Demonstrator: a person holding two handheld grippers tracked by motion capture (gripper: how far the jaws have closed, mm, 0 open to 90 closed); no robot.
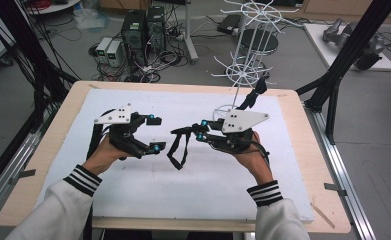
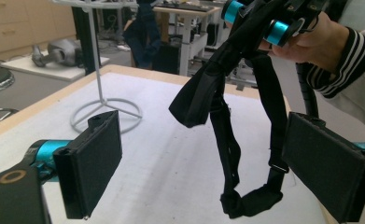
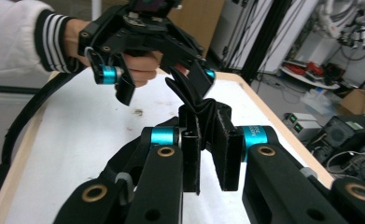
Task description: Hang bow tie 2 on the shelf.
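The white table pad [image 1: 148,200] lies under both my hands. The black strap [image 1: 179,145] hangs between my grippers above the pad, its loop dangling free. My right gripper [image 1: 201,130] is clamped on the strap's upper end. My left gripper [image 1: 155,133] stands released, jaws wide, apart from the strap.

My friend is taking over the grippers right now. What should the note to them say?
Right gripper: shut on the black strap, holding it up over the white table mat.
Left gripper: open, jaws apart and touching nothing, with the strap's loops hanging free between it and the right gripper.
White wire rack stands at the far side of the table; another dark strap piece hangs on it.
Done: strap lifted off the mat.
Left: probably hanging it on the rack; the left gripper needs a fresh grip first.
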